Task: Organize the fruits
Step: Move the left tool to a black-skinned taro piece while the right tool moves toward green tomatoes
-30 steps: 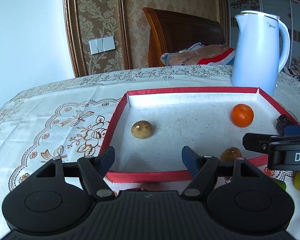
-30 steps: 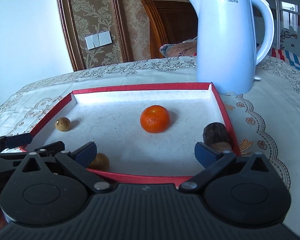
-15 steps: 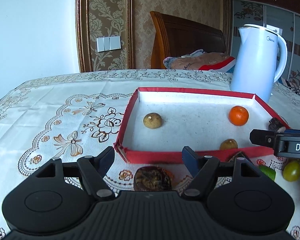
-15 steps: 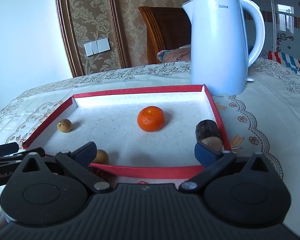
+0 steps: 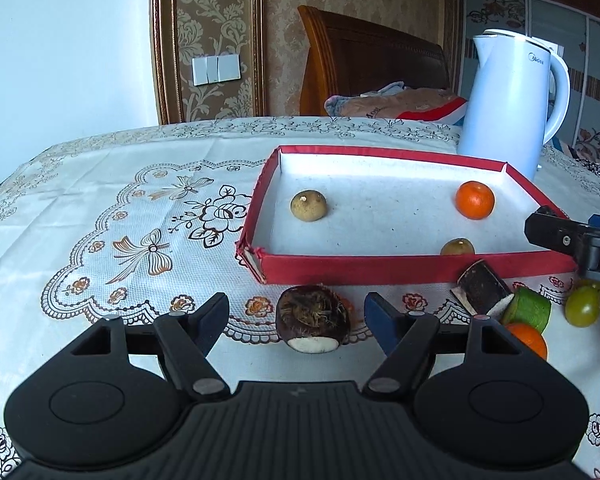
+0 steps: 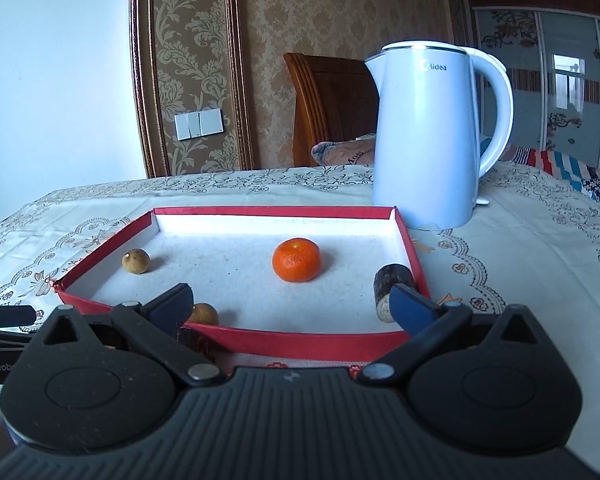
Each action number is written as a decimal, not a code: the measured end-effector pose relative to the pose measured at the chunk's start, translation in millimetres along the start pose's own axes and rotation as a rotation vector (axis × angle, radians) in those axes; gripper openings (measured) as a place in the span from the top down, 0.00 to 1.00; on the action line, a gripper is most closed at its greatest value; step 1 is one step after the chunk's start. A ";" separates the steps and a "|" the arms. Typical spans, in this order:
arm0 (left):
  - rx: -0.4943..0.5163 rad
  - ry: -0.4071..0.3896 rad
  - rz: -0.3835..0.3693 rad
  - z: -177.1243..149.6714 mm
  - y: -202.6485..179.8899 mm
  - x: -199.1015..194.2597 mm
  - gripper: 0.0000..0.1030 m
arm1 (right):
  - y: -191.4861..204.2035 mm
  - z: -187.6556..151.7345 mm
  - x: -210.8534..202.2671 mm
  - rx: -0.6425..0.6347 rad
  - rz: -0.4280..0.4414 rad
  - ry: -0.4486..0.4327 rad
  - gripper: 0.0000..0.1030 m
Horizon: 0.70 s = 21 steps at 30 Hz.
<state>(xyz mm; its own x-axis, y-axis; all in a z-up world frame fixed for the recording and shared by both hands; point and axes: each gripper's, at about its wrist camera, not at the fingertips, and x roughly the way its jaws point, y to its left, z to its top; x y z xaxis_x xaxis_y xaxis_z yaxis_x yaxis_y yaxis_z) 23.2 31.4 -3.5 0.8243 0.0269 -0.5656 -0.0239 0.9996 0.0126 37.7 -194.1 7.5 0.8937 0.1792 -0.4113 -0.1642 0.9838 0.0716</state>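
Fruits sit in the shallow red-walled white tray (image 5: 412, 268): a round orange tangerine (image 5: 474, 199) at 2 o'clock, two brown longans. The left hand-held gripper (image 5: 296, 316) gapes around a dark brown water chestnut (image 5: 313, 319) on the worktop at the tray's 6 o'clock; the right hand-held gripper (image 6: 290, 304) is spread wide, empty.

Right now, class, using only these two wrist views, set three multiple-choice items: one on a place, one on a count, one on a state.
1. Where does the dark taro-like root lie?
A. inside the red tray
B. on the tablecloth before the tray
C. beside the kettle

2. How many oranges lie inside the red tray?
A. one
B. two
C. none

3. How is the left gripper?
A. shut on a fruit
B. open, holding nothing
C. out of view

Answers: 1 B, it sits outside the near wall, between the fingers. 2 A, a single orange shows. 3 B, its fingers stand apart.
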 end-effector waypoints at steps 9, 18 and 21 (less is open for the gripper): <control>-0.001 0.032 -0.002 -1.8 -0.1 3.5 0.28 | -3.7 -2.6 -5.1 0.010 -0.007 0.000 0.00; -0.018 0.079 0.006 -2.4 4.5 12.5 0.28 | -10.1 -8.0 -14.9 0.020 -0.025 0.003 0.00; -0.002 0.078 0.015 -3.0 1.9 13.2 0.28 | -17.6 -10.5 -21.0 0.038 -0.031 0.003 0.00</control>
<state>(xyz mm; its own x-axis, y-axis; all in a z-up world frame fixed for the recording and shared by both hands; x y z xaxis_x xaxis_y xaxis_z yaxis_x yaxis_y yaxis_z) 32.3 33.6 -13.4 0.7772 0.0414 -0.6279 -0.0369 0.9991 0.0201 17.4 -215.2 5.4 0.8970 0.1488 -0.4163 -0.1206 0.9883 0.0933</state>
